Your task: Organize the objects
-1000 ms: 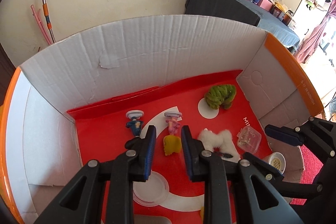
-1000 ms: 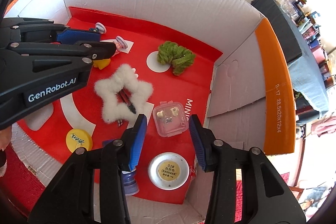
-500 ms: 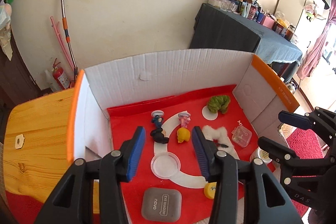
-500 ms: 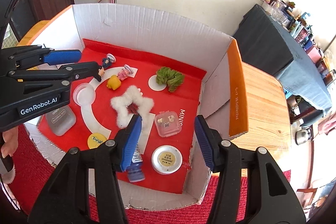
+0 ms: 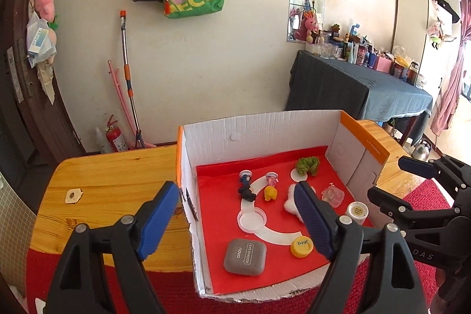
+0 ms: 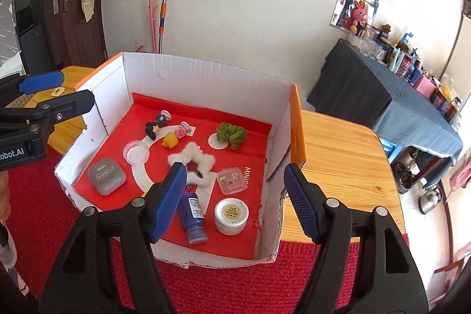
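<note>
A white cardboard box [image 5: 259, 134] with a red floor stands on the wooden table [image 5: 117, 178]. It holds small figures, a yellow duck [image 5: 270, 193], a green plush [image 5: 307, 165], a white fluffy star [image 6: 191, 162], a grey eye shadow case [image 5: 245, 256], a yellow cap [image 5: 300, 246], a clear case [image 6: 231, 181], a white jar [image 6: 231, 215] and a blue bottle [image 6: 192, 214]. My left gripper [image 5: 235, 221] is open and empty, high above the box's near left corner. My right gripper [image 6: 234, 202] is open and empty above the near right part.
A red mat [image 6: 38, 196] lies under the box's near edge. A small white tag [image 5: 73, 195] lies on the table to the left. A dark-clothed side table [image 5: 359, 90] with bottles stands at the back right. A mop [image 5: 128, 84] leans on the wall.
Both grippers have pulled back and up out of the box and opened wider. A dark figure now lies on the box floor beside the blue figure.
</note>
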